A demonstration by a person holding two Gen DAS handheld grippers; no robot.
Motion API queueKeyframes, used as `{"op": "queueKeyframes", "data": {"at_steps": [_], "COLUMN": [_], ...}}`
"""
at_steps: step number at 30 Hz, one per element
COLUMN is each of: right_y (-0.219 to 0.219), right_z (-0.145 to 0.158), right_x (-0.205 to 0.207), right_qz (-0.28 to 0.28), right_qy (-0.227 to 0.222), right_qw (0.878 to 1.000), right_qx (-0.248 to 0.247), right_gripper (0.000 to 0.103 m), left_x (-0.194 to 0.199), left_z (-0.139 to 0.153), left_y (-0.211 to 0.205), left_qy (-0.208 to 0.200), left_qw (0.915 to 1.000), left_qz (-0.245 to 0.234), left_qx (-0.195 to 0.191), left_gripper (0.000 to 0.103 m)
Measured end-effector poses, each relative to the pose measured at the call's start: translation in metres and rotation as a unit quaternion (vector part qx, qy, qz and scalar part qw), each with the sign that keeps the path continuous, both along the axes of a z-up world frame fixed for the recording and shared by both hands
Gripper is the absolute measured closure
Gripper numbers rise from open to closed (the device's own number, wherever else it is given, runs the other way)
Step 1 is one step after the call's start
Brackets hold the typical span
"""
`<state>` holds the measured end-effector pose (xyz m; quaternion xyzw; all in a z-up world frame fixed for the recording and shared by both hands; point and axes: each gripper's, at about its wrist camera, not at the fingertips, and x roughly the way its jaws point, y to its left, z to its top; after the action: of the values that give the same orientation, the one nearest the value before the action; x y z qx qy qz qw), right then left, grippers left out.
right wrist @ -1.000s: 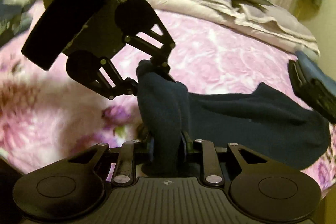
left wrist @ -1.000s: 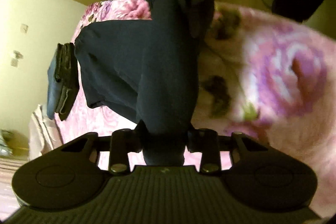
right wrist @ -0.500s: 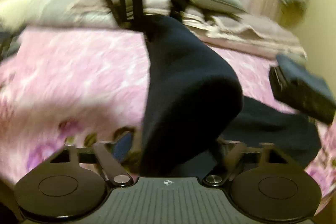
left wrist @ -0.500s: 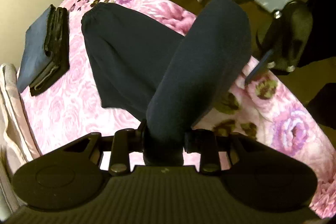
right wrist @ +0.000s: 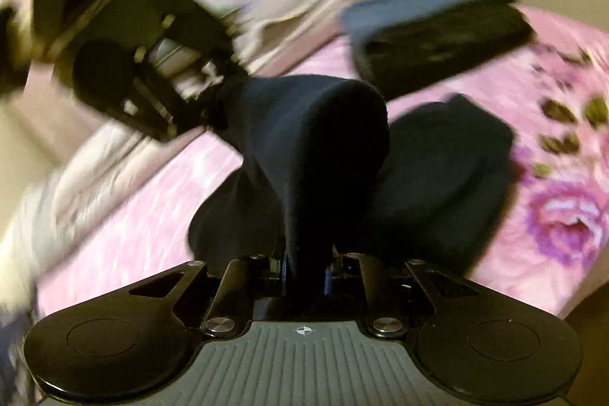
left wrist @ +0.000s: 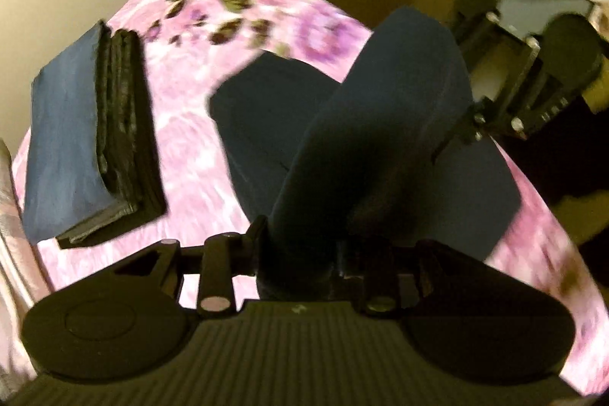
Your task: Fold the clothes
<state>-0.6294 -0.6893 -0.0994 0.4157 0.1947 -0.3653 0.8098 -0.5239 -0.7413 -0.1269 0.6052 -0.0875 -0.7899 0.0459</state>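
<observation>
We hold the dark navy garment (left wrist: 380,124) between both claws: our left claw (left wrist: 300,253), its jaws just eased wider, pinches one end; our right claw (right wrist: 304,253), just tightened, pinches the other. The rest lies on the bed (left wrist: 190,139) near its corner, beside the folded stack (left wrist: 87,139).

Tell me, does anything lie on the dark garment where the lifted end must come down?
Nothing visible does. Both grippers, left and right, hold the lifted end; the flat part of the dark garment is bare. The folded pile lies apart.
</observation>
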Motion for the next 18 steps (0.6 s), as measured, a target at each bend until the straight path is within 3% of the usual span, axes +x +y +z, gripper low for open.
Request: {"op": "queueKeyframes", "data": {"at_steps": [4,5,6,7,10,12,18], "right_y": [-0.055,-0.064,-0.068,-0.068,-0.060,-0.055,-0.078], "right_z": [-0.051,-0.063,-0.070,-0.073,-0.067,-0.062,-0.056], "right_x": [-0.038,-0.045,-0.050,-0.054,-0.065,-0.070,-0.075], "right_qz": [-0.058,-0.068,-0.077,-0.088,-0.105,-0.123,-0.175], "right_qy": [-0.040,-0.045,-0.047,-0.047,-0.063,-0.067,-0.072], "right_qw": [0.995,0.992,0.990,0.988,0.986,0.984,0.978], "right_qx": [0.074,0.094,0.112,0.117,0.117,0.111,0.089], "right_gripper": [0.086,0.083,0.072,0.069,0.060,0.036,0.035], "left_x": [-0.028,-0.027,-0.022,-0.016,0.005,0.020,0.036], "left_z": [-0.023,-0.025,-0.025,-0.024,-0.023,-0.025,-0.032], "left_y": [-0.036,-0.039,-0.040,-0.040,-0.045,-0.054,-0.071], "left_qy": [0.025,0.035,0.046,0.056,0.085,0.100,0.150], "left_qw": [0.9965,0.9945,0.9915,0.9878,0.9721,0.9574,0.9256], "left_qz": [0.080,0.099,0.121,0.146,0.217,0.266,0.331], "left_qx": [-0.002,-0.003,0.000,0.006,0.026,0.054,0.104], "left_gripper": [0.064,0.065,0.065,0.065,0.065,0.065,0.065]}}
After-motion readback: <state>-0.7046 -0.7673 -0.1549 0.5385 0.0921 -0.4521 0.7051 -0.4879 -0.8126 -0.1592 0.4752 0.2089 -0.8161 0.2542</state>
